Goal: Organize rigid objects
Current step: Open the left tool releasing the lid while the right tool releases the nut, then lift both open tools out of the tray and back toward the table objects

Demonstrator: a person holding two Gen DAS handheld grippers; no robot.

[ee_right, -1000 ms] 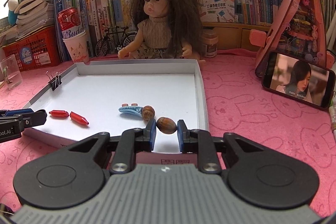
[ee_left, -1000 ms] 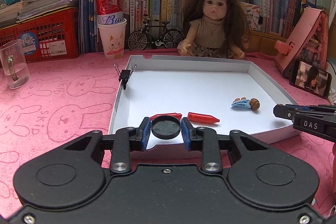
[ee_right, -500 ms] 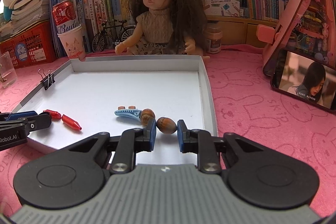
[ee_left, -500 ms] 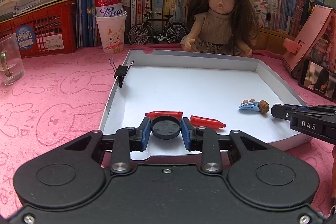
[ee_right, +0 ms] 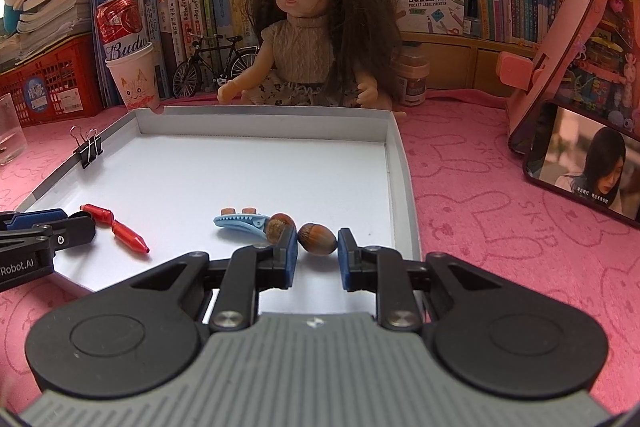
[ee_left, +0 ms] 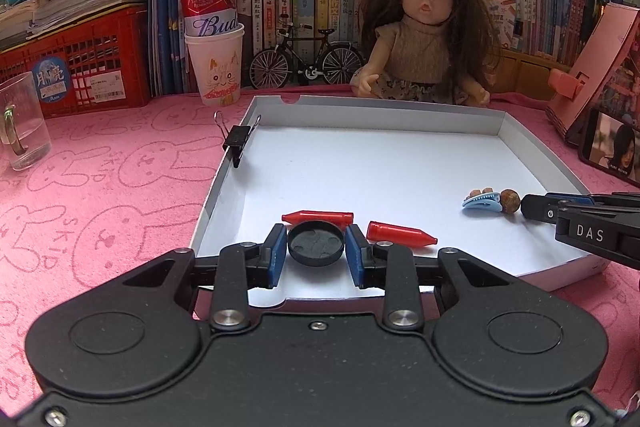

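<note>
Rigid bits are all collecting in the shallow white cardboard tray (ee_left: 224, 187) on the pink tabletop (ee_left: 100, 187). Far left, the left gripper (ee_left: 316, 243) has its jaws clenched on a round black disc (ee_left: 316, 242), low over the tray's near edge next to two red crayon-shaped pieces (ee_left: 400, 233). Further right, the right gripper (ee_right: 317, 247) is just opening its jaws around a brown hazelnut (ee_right: 317, 239), with a gap now on one side. So the nut's basically dropped off beside the blue hair clip (ee_right: 240, 221) and the disc looks next.
</note>
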